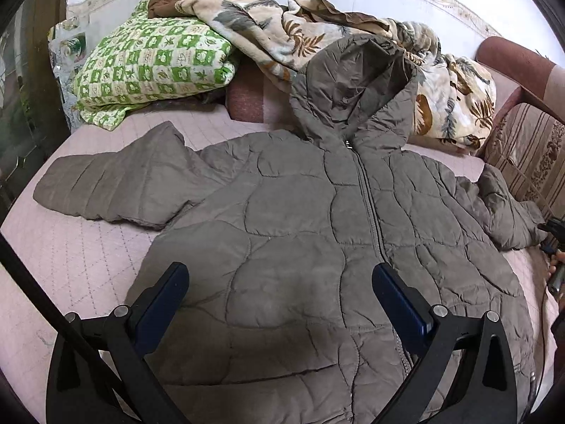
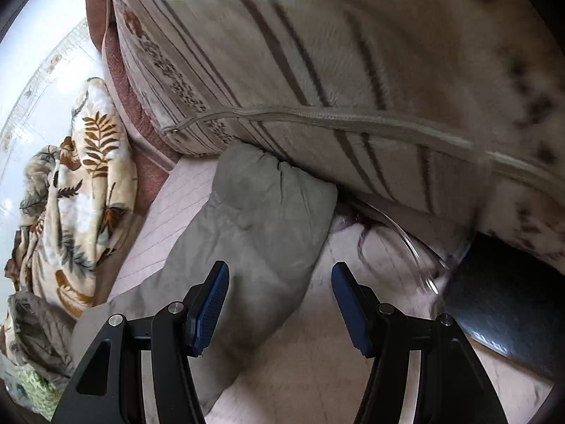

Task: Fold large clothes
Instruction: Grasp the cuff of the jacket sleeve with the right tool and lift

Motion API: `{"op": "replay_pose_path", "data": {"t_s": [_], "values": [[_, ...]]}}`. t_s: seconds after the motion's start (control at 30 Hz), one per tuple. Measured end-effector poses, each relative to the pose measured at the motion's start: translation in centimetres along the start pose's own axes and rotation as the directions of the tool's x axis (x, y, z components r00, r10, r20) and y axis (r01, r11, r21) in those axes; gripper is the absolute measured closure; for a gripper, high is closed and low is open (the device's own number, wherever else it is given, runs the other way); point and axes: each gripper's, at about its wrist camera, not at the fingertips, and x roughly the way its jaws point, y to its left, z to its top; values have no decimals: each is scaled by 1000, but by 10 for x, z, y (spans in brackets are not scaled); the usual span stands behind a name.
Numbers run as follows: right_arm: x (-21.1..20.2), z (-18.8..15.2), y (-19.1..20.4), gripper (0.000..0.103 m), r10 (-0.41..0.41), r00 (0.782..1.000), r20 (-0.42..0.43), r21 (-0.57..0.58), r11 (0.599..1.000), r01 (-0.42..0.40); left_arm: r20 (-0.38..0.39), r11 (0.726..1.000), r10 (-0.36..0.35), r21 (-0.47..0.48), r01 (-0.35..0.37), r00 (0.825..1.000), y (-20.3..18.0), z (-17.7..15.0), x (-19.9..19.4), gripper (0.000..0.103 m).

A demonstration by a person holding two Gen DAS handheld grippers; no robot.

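Observation:
A grey-brown quilted hooded jacket (image 1: 300,219) lies front up and zipped on the pink bedsheet (image 1: 70,247), sleeves spread out, hood toward the far side. My left gripper (image 1: 280,282) is open and empty, just above the jacket's lower front. In the right wrist view the jacket's right sleeve (image 2: 254,219) lies on the sheet with its cuff against a striped cushion (image 2: 317,70). My right gripper (image 2: 280,282) is open and empty, hovering over the sleeve's right edge.
A green patterned pillow (image 1: 148,67) and a leaf-print blanket (image 1: 282,35) are piled at the bed's far side. The striped cushion (image 1: 529,155) stands at the right. A clear plastic piece (image 2: 406,233) and a dark object (image 2: 501,304) lie beside the sleeve.

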Motion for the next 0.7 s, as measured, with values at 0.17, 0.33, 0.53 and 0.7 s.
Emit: {"op": "replay_pose_path", "data": {"t_s": [0.17,0.33,0.53,0.7], "values": [[15,4,5,73,32,999,32,-24,999,-31,-8,1000,7,8,-7,1000,-3,-1,5,0],[-6,4,29,90,61,994,94,-65,996,-55,-9,1000,0,0,0,1000,-4,1,6,0],[-81,10,79,91,117,964,238,-155,985,-81,24,1000,-14,-3,14,1000,1,1,-10,0],[-170,-1,145,90,253,905,342,-293,944,-153,49,1000,-14,-19,15,999,7,3,-21,0]]}}
